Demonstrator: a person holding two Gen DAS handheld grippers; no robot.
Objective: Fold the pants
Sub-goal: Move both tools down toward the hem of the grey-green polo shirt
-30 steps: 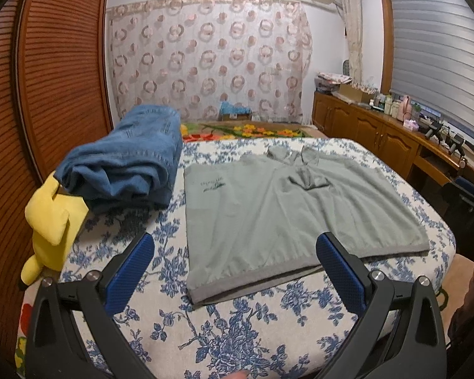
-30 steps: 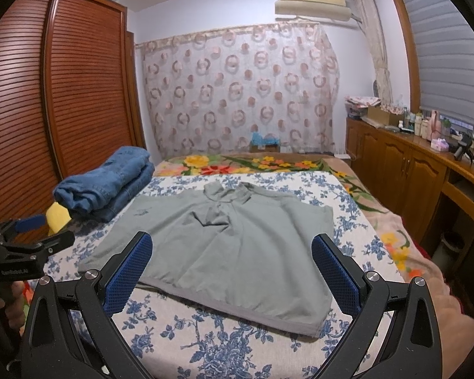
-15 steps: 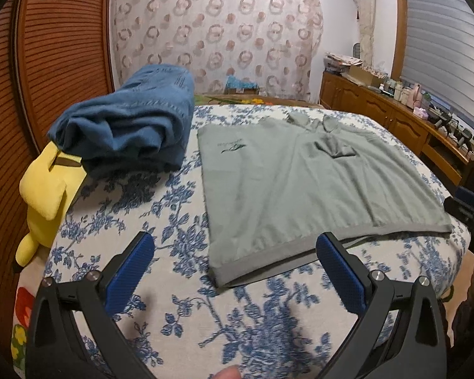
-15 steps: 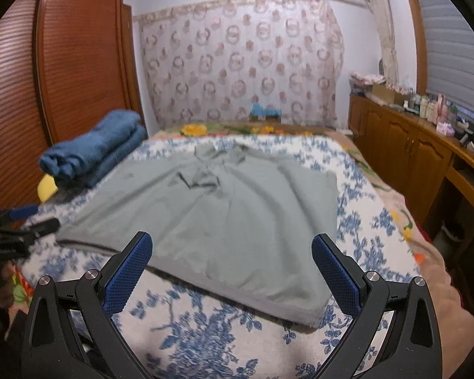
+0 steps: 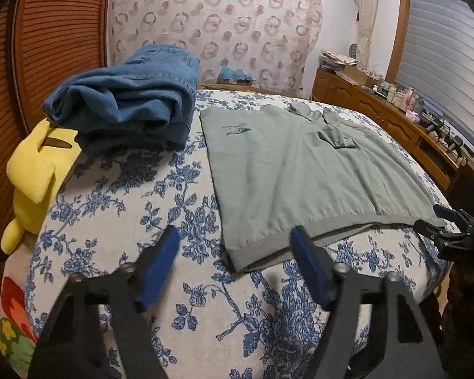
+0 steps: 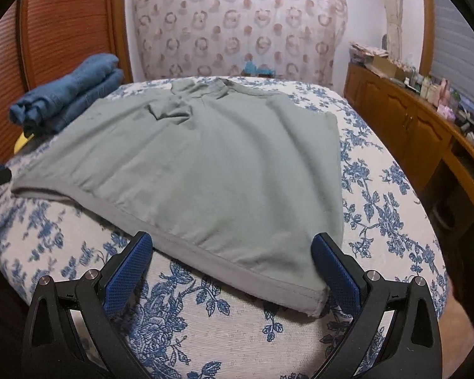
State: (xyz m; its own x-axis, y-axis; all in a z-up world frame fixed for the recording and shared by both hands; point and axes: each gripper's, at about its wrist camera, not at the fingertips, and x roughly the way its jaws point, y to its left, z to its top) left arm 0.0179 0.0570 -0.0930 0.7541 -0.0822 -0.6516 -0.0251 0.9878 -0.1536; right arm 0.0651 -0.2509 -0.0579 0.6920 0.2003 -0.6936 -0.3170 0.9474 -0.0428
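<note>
Gray garment (image 5: 303,170) spread flat on the flowered bed (image 5: 117,208); looks more like a collared shirt than pants, so item identity uncertain. Near hem directly ahead of both tools.

Left hand-held gripper (image 5: 233,254): jaws apart, just been closing, hem corner between the blue pads but not pinched. Right hand-held gripper (image 6: 232,259): jaws spread wide, straddling the other hem corner, no contact evident.

Folded blue jeans (image 5: 126,107) ahead and to the left of the left hand-held gripper, resting against a yellow plush toy (image 5: 36,170).

Risks, as judged:
- Pinching one layer only, or bedspread along with hem, owing to low approach; fold then drags or separates.
- Uneven grip between the two sides, skewing the fold line.
- Wide right jaws closing past the corner, cloth slipping out.
- Grabbing the jeans' neighbour instead of the pants, if the jeans are meant.
</note>
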